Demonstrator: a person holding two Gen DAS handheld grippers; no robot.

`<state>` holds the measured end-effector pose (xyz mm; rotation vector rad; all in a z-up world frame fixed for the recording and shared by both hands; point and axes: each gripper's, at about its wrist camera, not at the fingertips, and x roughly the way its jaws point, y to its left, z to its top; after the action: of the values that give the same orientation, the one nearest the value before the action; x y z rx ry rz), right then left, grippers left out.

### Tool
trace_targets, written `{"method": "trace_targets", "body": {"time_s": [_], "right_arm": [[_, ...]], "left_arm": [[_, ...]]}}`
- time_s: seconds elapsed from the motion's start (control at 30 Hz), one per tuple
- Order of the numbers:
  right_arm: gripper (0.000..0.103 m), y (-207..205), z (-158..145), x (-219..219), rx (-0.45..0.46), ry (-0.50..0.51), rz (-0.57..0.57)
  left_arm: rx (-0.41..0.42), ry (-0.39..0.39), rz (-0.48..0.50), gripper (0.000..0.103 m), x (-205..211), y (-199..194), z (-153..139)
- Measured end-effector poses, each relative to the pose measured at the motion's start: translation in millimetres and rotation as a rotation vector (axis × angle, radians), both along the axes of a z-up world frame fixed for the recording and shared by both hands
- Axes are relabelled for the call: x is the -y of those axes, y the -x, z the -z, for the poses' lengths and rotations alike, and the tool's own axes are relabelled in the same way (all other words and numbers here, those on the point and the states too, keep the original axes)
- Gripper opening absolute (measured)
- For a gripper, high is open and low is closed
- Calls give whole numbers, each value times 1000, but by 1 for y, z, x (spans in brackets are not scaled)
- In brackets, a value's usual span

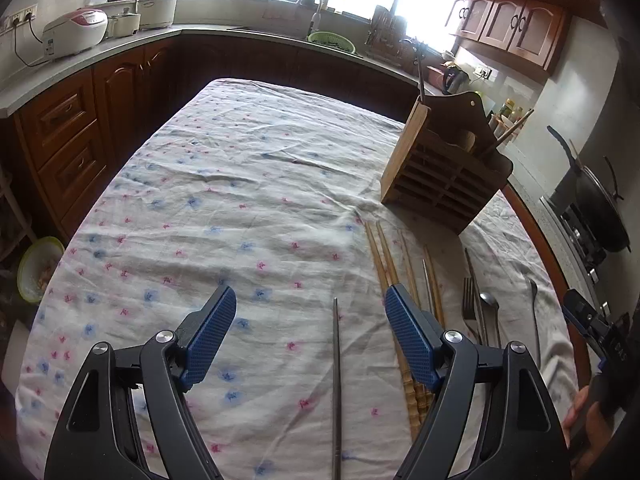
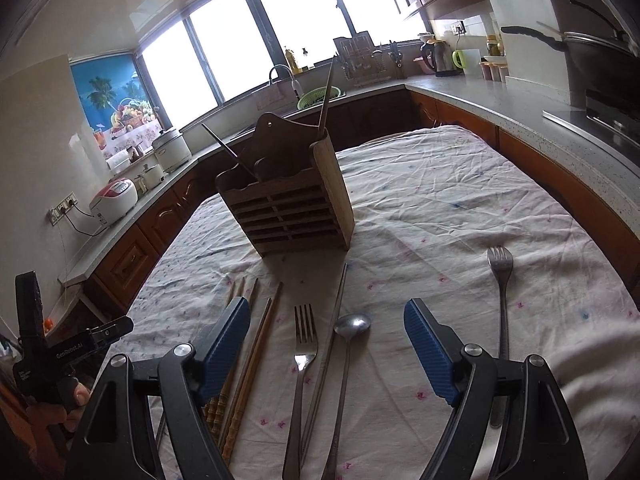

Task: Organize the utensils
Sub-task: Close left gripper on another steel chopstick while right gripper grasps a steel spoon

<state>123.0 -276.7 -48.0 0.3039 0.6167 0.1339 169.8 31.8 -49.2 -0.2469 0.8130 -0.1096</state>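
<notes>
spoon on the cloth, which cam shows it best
The right wrist view. There the spoon lies between the open fingers of the right gripper, bowl and most of its handle clear, beside a fork. The left wrist view shows it small near the right edge, crowded against other metal utensils.

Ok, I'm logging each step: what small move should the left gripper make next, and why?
Probably lower the left gripper onto the metal chopstick and close. Its jaws stand open and empty, the chopstick lies on the cloth between them, and the holder waits beyond.
</notes>
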Motion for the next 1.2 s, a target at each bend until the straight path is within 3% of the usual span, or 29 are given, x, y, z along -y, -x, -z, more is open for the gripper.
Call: {"method": "trace_targets", "body": {"time_s": [0.43,0.53,0.73,1.17,1.2], "right_arm": [[77,-8,17,-10,-86,38,-59],[64,-15,25,-12,-132,41,-78],[52,-25,36,-15,-185,53,-95],[32,-48,55,-18,-265,91,-96],[32,-50,57,-18,-273,94,-97]], "left_arm": [[-59,-59,55,79,13,0,15],[-86,-90,85,79,20,-6,22],[-122,-115,113,78,28,-13,33],[-168,-144,198,43,45,-30,45],[-181,-151,206,37,47,-33,48]]}}
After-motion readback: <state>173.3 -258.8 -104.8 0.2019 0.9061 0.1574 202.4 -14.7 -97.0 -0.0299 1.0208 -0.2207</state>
